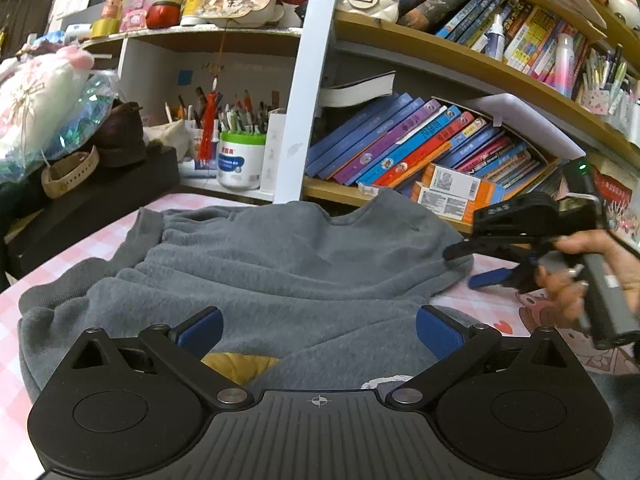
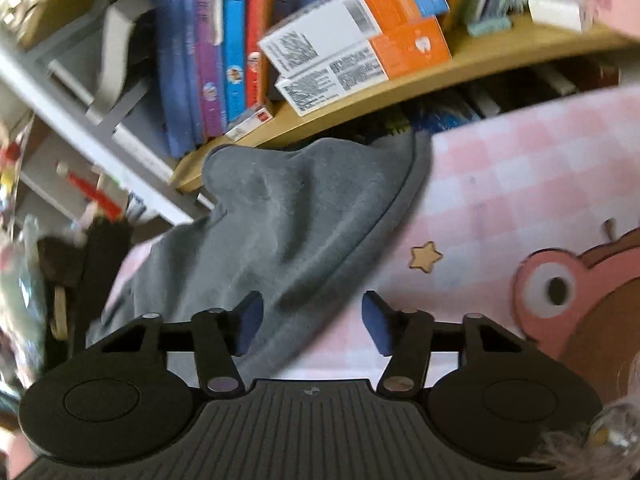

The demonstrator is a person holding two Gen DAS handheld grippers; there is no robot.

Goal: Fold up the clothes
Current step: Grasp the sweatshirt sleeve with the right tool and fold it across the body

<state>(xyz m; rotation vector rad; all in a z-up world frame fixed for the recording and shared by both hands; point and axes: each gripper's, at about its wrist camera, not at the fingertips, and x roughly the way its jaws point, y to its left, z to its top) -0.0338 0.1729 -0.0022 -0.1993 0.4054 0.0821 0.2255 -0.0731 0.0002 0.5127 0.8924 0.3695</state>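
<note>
A grey fleece garment (image 1: 280,264) lies rumpled on the pink checked tablecloth (image 1: 80,248). My left gripper (image 1: 319,330) hovers open over its near part, with blue pads (image 1: 438,332) wide apart and nothing gripped. A yellow patch (image 1: 236,364) shows just beneath it. At the right, a hand (image 1: 568,276) holds my right gripper (image 1: 466,266) rolled on its side at the garment's right edge. In the right wrist view the right gripper (image 2: 312,320) has its jaws apart. The garment's (image 2: 304,220) hem runs between them, and the pads are not pressing on it.
Shelves of leaning books (image 1: 400,140) stand right behind the table, with orange boxes (image 2: 360,48) on the lowest board. A pen pot (image 1: 240,160) and a black box (image 1: 100,204) bearing a watch crowd the back left. Bare tablecloth (image 2: 500,184) lies right of the garment.
</note>
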